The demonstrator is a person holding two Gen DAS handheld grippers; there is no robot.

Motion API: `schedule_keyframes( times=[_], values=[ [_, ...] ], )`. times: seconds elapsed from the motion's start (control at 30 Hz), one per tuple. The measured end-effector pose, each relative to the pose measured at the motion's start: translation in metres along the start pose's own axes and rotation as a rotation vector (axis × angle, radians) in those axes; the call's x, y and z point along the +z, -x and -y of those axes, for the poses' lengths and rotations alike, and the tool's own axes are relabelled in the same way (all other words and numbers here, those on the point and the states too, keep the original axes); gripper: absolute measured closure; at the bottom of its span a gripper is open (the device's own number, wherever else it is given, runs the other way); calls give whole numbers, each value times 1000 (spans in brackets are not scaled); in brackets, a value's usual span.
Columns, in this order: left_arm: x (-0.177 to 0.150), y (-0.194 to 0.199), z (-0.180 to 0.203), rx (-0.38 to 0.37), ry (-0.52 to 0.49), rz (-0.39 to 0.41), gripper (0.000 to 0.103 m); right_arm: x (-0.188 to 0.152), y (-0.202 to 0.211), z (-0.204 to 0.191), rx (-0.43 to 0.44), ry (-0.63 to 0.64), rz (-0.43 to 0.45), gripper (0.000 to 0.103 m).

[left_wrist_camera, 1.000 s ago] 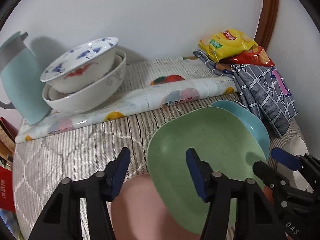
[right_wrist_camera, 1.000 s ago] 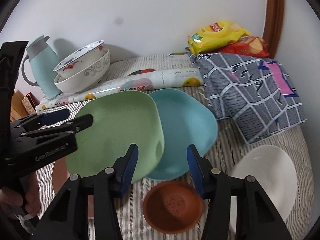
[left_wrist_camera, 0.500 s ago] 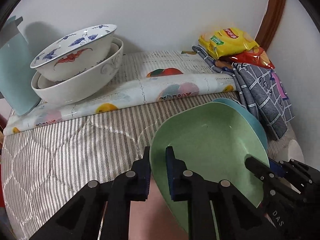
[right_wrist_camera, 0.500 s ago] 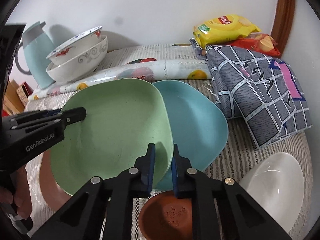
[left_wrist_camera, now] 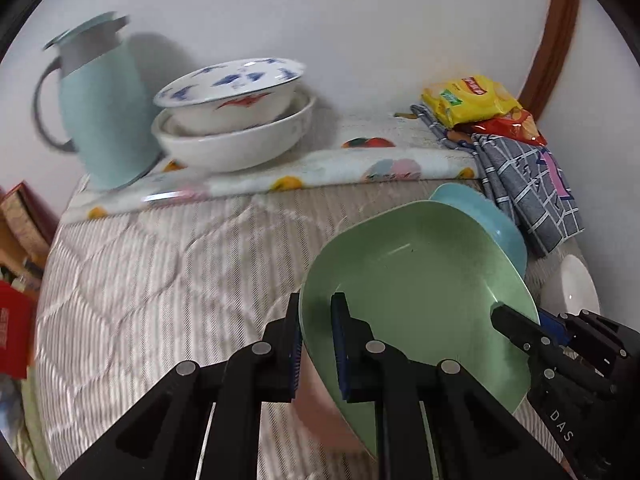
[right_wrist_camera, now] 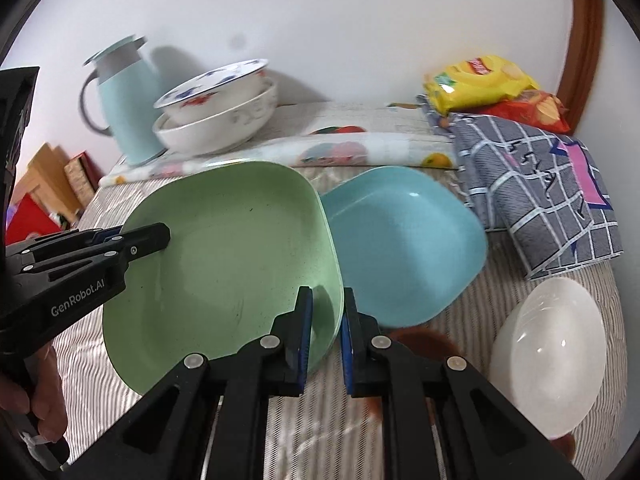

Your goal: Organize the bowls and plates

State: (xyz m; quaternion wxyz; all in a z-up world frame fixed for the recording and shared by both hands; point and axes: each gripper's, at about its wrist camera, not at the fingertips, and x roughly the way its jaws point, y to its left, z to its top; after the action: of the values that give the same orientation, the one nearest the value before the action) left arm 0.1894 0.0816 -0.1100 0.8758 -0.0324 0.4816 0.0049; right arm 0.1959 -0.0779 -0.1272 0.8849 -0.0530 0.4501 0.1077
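Note:
A pale green square plate (left_wrist_camera: 416, 292) (right_wrist_camera: 232, 264) hangs tilted above the striped bedspread, held by both rims. My left gripper (left_wrist_camera: 316, 300) (right_wrist_camera: 140, 236) is shut on its left rim. My right gripper (right_wrist_camera: 327, 294) (left_wrist_camera: 524, 320) is shut on its right rim. A blue square plate (right_wrist_camera: 400, 240) (left_wrist_camera: 480, 216) lies on the cover just behind and right of it. A pink plate (left_wrist_camera: 320, 408) shows beneath the green one. A white bowl (right_wrist_camera: 552, 344) and a small brown bowl (right_wrist_camera: 420, 340) sit at the right. Two patterned bowls (left_wrist_camera: 232, 120) (right_wrist_camera: 216, 108) are stacked at the back.
A light blue jug (left_wrist_camera: 100, 108) stands left of the stacked bowls on a fruit-print sheet (left_wrist_camera: 320, 172). A checked cloth (right_wrist_camera: 540, 184) and snack bags (right_wrist_camera: 480, 80) lie at the back right by the wall. Boxes (left_wrist_camera: 16, 248) crowd the left edge. A hand (right_wrist_camera: 44, 400) holds the left gripper.
Both grippers went from open to shut on the green plate's opposite rims. The plate has since risen, tilted and shifted left, uncovering more of the blue plate.

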Motion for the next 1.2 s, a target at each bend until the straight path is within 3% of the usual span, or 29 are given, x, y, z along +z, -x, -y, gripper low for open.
schedule_keyframes(
  times=[0.37, 0.97, 1.07, 1.2],
  values=[
    [-53, -9, -23, 40, 57, -84, 89, -33, -17, -33, 28, 82, -78, 90],
    [-43, -19, -18, 3, 59, -96, 80, 10, -51, -34, 24, 213, -48, 84],
    [-47, -18, -15, -28, 68, -105, 78, 15, -48, -32, 39, 208, -22, 73],
    [-55, -18, -10, -20, 72, -90, 63, 15, -37, -26, 61, 181, 29, 61]
  ],
)
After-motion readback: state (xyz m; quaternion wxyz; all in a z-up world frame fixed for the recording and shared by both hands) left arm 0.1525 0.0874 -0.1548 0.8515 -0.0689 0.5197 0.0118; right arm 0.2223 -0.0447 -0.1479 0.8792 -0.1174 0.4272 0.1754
